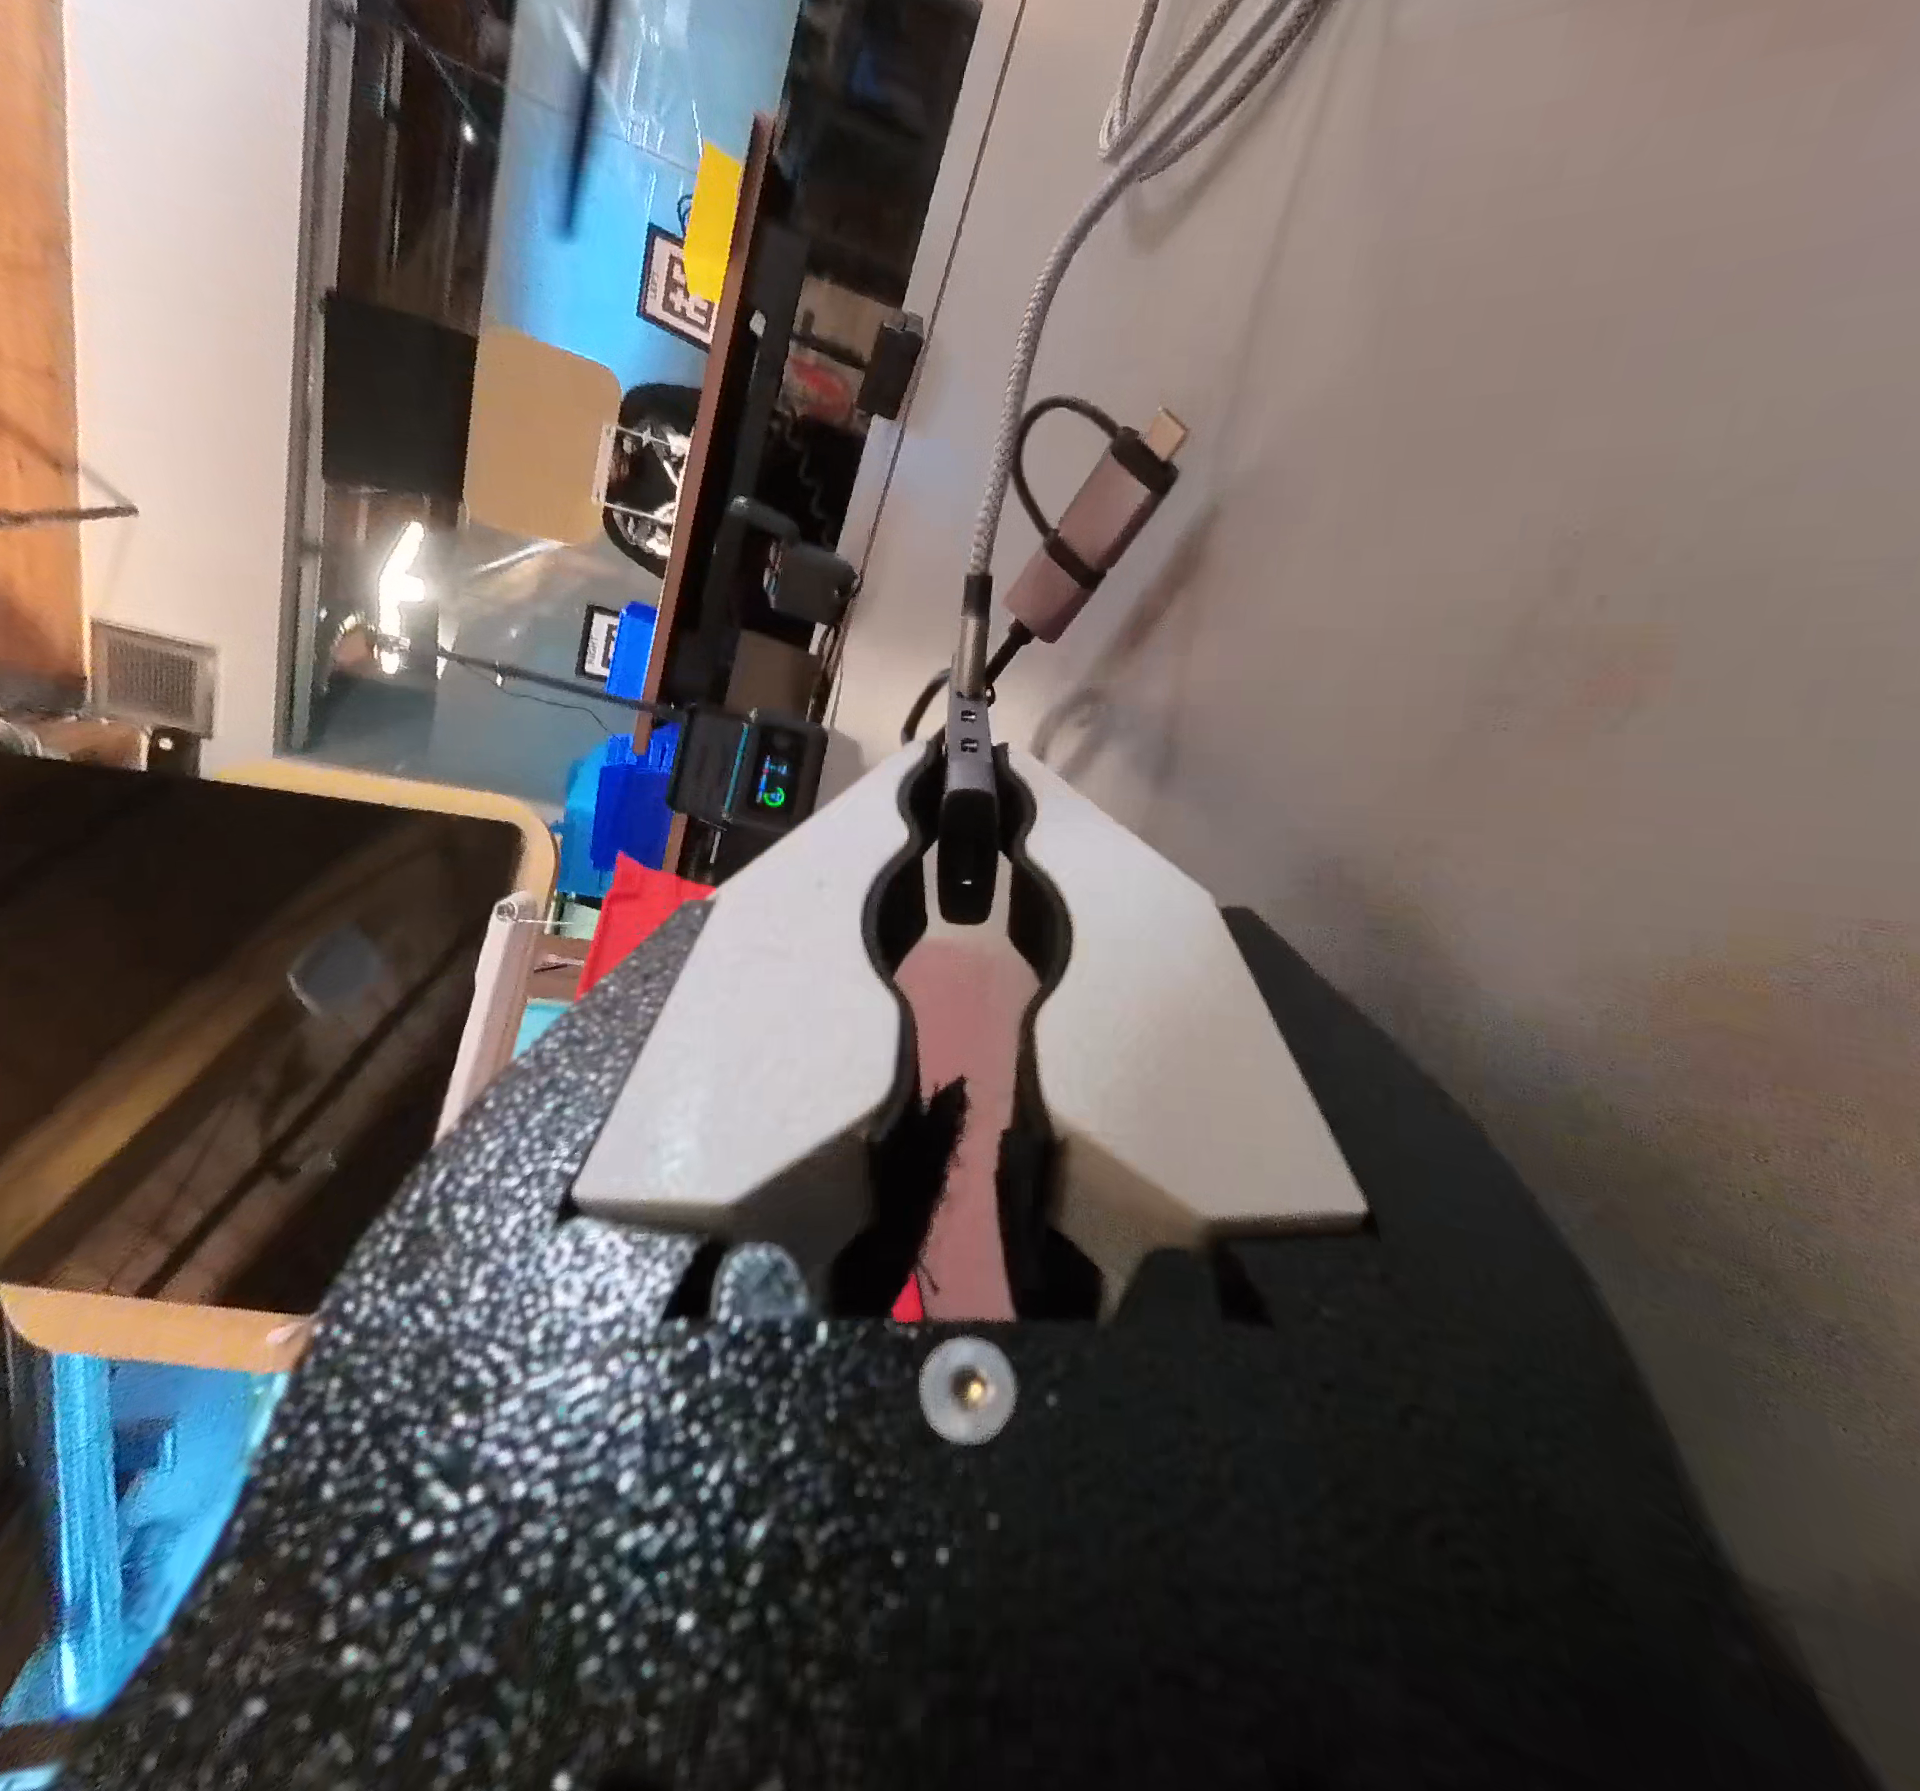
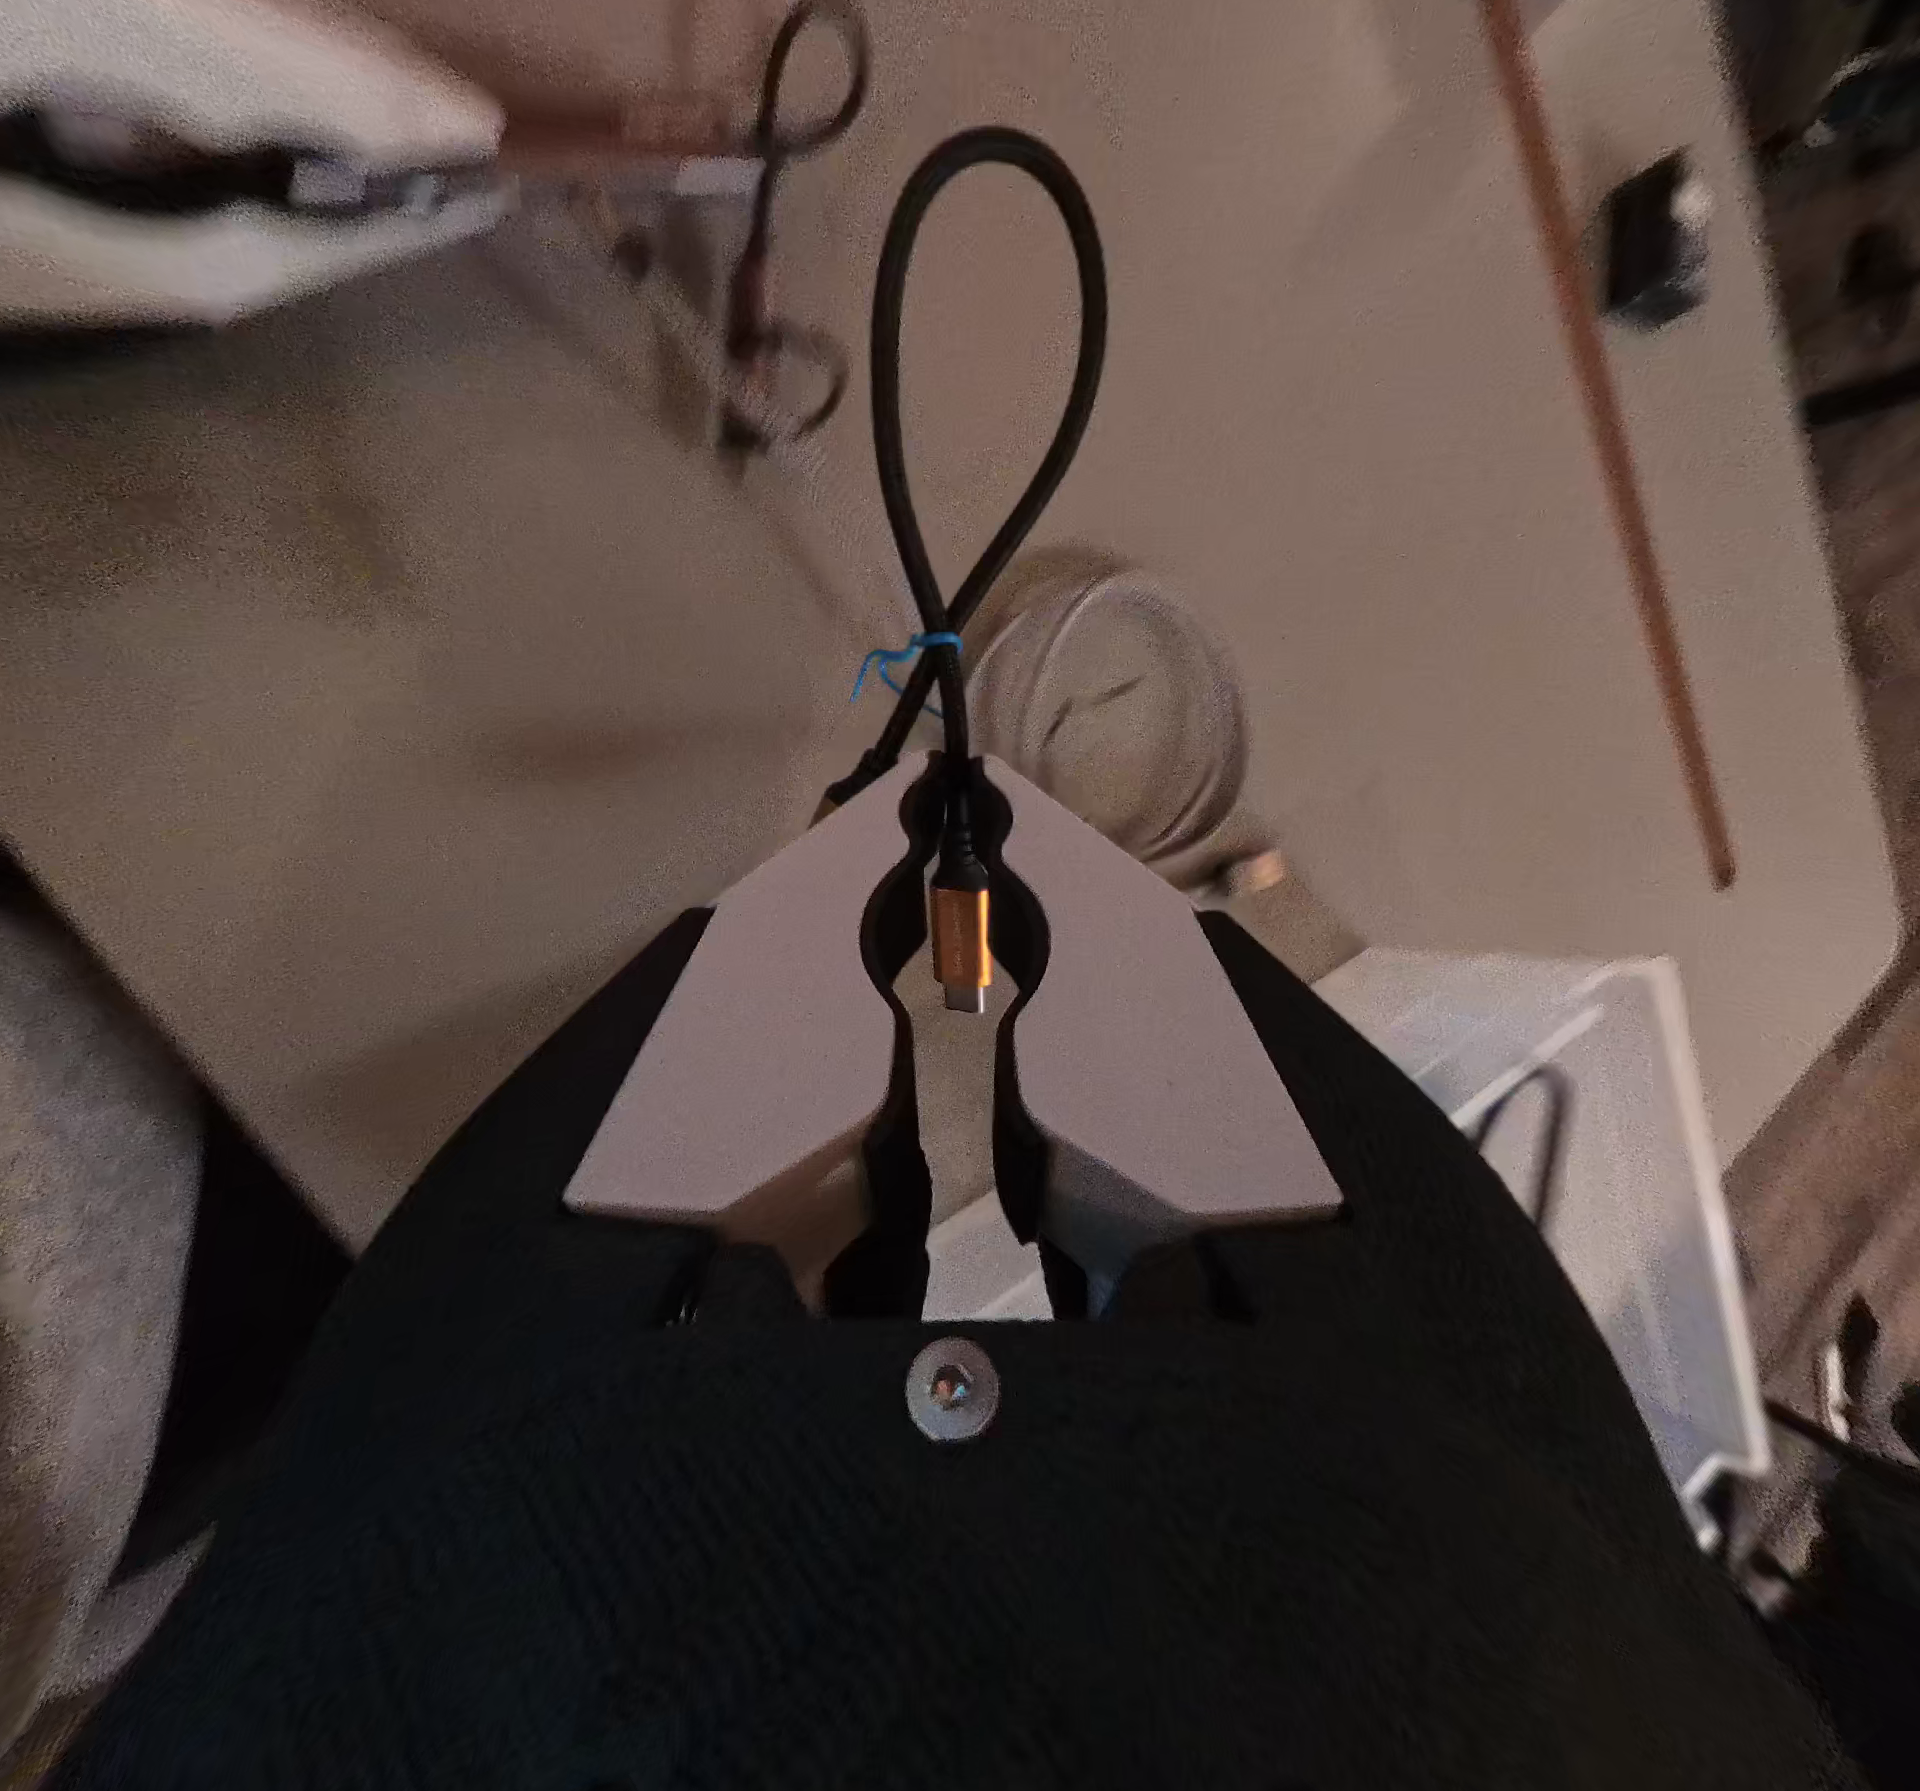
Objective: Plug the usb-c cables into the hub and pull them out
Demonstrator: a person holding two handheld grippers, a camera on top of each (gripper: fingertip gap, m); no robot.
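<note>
- The left gripper point(image 1: 968, 785) is clenched on a small dark hub point(image 1: 966, 848), which sits gripped between its pale fingers point(image 1: 821, 972) with the port end facing away from the camera.
- A grey braided cable point(image 1: 1023, 359) is plugged into the far end of the hub and runs away over the beige table point(image 1: 1558, 494) to a loose coil.
- Just beside the hub, on its right, lies a pinkish adapter point(image 1: 1091, 536) with a bare connector tip, joined by a short black lead.
- The right gripper point(image 2: 956, 806) is clamped on a black usb-c cable point(image 2: 987, 339), pinching the cord just behind the orange plug point(image 2: 961, 941).
- That plug hangs inside the gap between the fingers, its metal tip pointing back toward the camera, away from the hub.
- The black cable loops beyond the fingertips and is bound with a blue tie point(image 2: 914, 645).
- The left gripper and hub appear only as a blur at the upper left of the right wrist view, well apart from the orange plug.
- Judgement: the plug seems to need turning tip-outward before insertion; holding the hub steady and lining the plug squarely with a free port would help avoid bending the tip.
</note>
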